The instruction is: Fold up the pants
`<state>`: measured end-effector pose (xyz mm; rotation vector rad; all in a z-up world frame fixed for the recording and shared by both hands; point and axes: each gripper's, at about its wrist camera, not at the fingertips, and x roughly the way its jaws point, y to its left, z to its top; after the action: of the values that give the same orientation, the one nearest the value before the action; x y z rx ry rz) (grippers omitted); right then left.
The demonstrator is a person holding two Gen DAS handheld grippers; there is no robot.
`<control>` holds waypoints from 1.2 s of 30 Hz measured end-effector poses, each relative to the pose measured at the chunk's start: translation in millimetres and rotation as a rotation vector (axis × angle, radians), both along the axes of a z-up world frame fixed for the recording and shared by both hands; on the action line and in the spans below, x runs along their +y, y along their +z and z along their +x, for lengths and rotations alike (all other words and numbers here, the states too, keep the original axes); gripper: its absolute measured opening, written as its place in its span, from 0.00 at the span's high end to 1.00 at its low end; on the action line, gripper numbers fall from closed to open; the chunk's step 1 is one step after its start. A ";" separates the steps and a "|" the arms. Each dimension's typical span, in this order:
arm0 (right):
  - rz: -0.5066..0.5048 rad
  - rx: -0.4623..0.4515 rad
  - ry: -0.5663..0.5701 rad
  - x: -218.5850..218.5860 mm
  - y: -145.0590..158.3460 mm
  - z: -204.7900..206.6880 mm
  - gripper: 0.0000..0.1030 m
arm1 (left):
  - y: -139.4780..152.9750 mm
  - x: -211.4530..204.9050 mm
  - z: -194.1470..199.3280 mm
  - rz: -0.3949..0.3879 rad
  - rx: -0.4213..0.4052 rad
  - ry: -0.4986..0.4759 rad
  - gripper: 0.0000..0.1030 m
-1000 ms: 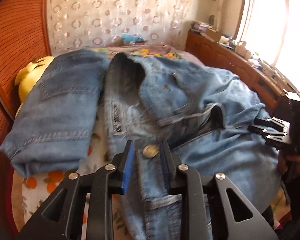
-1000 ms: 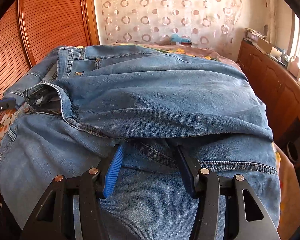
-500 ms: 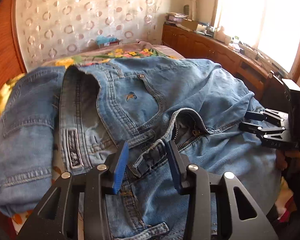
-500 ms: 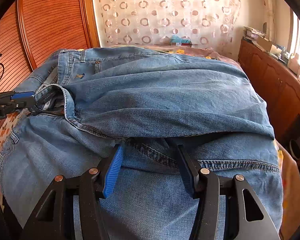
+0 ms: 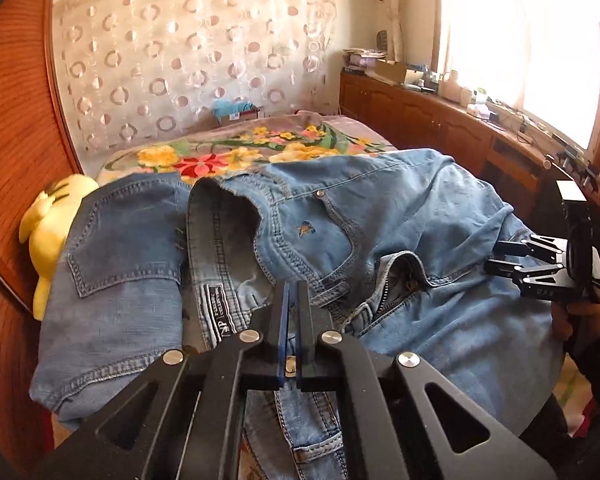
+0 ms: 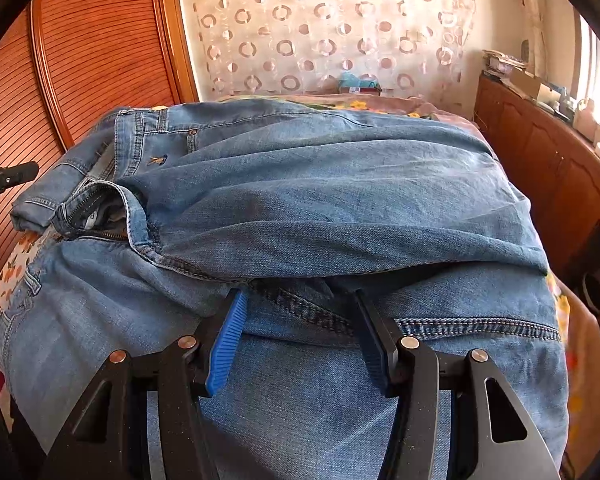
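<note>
Light blue jeans [image 5: 400, 216] lie spread on the bed, fly unzipped, waistband towards me in the left wrist view. My left gripper [image 5: 291, 300] is shut on the waistband edge near the button. My right gripper [image 6: 300, 320] is open, its blue pads either side of a fold of the jeans [image 6: 320, 184] at the crotch seam, resting on the denim. The right gripper also shows at the right of the left wrist view [image 5: 500, 258]. The left gripper's tip shows at the left edge of the right wrist view [image 6: 8, 176].
A second, darker pair of folded jeans [image 5: 116, 272] lies left of the first. A yellow plush toy [image 5: 52, 232] sits by the wooden headboard [image 6: 80, 60]. A floral bedspread [image 5: 228, 152] lies behind. A wooden cabinet [image 5: 440, 120] runs under the window on the right.
My left gripper has closed from open onto the waistband near the button and pulled back a little. My right gripper has stayed open in place on the denim.
</note>
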<state>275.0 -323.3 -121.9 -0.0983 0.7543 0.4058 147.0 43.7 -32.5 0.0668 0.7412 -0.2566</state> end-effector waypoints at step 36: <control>-0.002 0.001 0.001 1.2 -0.6 1.6 0.46 | -68.5 -31.0 41.6 -0.042 0.197 0.034 0.62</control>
<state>276.6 -322.1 -122.5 -0.1004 0.7561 0.4061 188.6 12.7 -100.9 -0.0111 0.9315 -0.2489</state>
